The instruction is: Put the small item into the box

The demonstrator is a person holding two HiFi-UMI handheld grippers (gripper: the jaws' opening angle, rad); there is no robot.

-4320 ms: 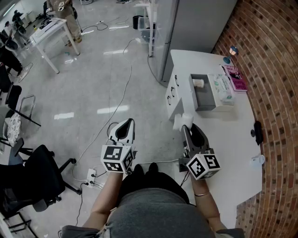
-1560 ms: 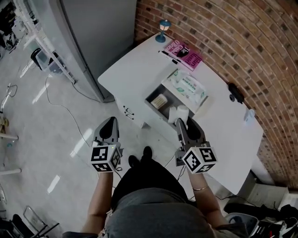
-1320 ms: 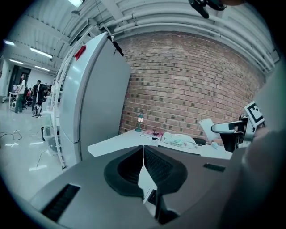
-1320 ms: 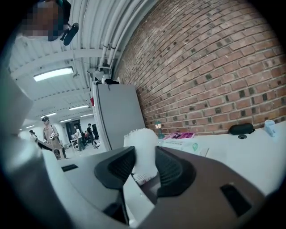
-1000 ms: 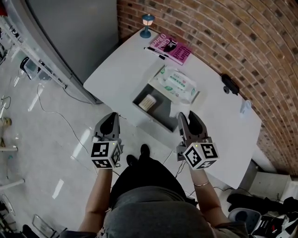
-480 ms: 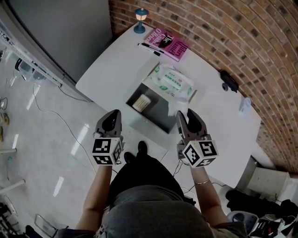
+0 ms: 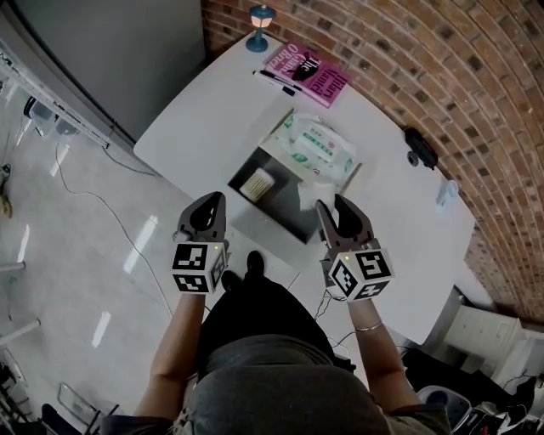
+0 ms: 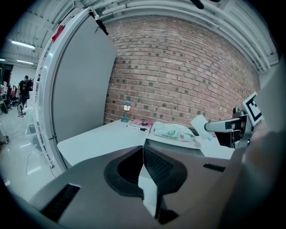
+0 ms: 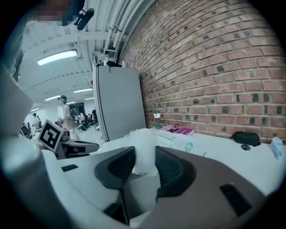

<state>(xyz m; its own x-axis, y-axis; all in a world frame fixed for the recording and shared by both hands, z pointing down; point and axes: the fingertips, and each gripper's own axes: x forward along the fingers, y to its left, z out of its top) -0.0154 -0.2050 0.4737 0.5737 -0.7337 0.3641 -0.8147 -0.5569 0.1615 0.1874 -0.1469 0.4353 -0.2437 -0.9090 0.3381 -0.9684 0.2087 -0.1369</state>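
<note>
Head view: person stands at a white table (image 7: 195,110) set against a brick wall (image 7: 442,59), a gripper in each hand.

Right gripper (image 7: 330,204): jaws closed on a small white item (image 7: 309,194), ragged along its top edge. The right gripper view shows it pinched between the two pads and sticking up above them. From above, the item sits over the right-hand end of the open grey box (image 7: 274,208), just beside the wipes pack (image 7: 321,151). How high it is over the box cannot be told.

Left gripper (image 7: 212,200): jaws pressed together with nothing between them, confirmed in the left gripper view. It is held off the near-left edge of the table, well apart from the box.

Box: dark interior, with a pale small bundle (image 7: 257,181) lying in its far-left corner. The wipes pack lies along the far side of the box, touching it.

Far end of the table: a pink book (image 7: 308,75) with a black pen (image 7: 274,81) just beside it, and a small lamp (image 7: 260,17) at the corner. Near the wall: a black object (image 7: 418,146) and a small pale bottle (image 7: 445,195).
</note>
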